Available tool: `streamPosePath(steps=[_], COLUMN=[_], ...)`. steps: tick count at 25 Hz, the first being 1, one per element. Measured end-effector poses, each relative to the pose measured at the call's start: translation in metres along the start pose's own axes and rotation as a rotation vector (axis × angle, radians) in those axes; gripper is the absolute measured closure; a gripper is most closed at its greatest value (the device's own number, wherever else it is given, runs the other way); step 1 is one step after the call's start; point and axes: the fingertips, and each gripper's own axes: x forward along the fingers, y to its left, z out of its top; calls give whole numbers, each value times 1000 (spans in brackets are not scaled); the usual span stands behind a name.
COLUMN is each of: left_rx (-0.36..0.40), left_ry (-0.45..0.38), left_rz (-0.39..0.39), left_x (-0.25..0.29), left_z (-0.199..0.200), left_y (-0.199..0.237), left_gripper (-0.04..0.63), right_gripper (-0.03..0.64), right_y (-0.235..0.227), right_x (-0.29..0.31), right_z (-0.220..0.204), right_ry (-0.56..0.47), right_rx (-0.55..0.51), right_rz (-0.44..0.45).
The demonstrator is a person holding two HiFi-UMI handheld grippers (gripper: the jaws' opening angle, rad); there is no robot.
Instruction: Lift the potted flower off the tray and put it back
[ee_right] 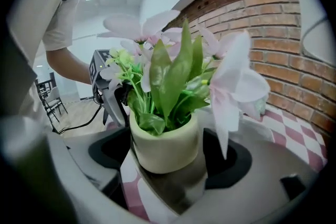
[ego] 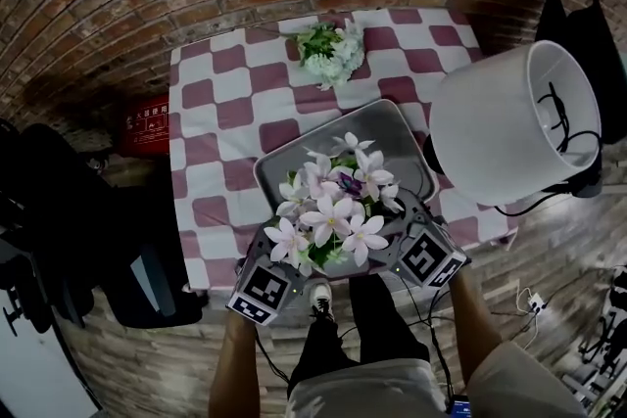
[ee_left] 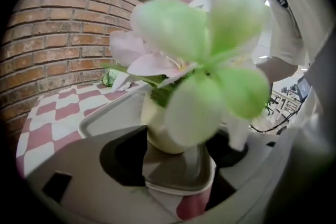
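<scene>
The potted flower (ego: 333,206), pink-white blooms in a pale pot, stands at the near end of the grey tray (ego: 382,127) on the checked table. My left gripper (ego: 277,255) is at its left and my right gripper (ego: 404,228) at its right. In the left gripper view the pot (ee_left: 160,136) rests on the tray's corner (ee_left: 105,113), blurred leaves hide much of it, and the left gripper (ee_left: 178,160) stands wide around its base. The right gripper view shows the pot (ee_right: 165,147) on the tray, between the right gripper's (ee_right: 168,168) widely spread jaws, open and not pressing on it.
A second bunch of white flowers (ego: 331,49) lies at the table's far edge. A big white lampshade (ego: 509,122) with cables stands close on the right. A brick wall is behind, with a red box (ego: 147,124) and dark gear (ego: 59,210) on the left.
</scene>
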Motion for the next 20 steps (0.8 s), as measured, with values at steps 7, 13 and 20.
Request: streamPosePath(steps=[7,13,20], left_rx=[-25,-19,5], left_ry=[-27,-33,-52], left_rz=[45,55,17], left_x=[-1,-6,-21], left_z=[1,3,19], left_y=[2,1,-9], left_gripper=[253,258,258], right_gripper=[164,166,166], right_y=[3,5,14], right_x=[9,8,-9], right_z=[-5,0,15], right_ry=[42,24,-7], right_rx=[-63,-7,52], right_rz=[26,22,2])
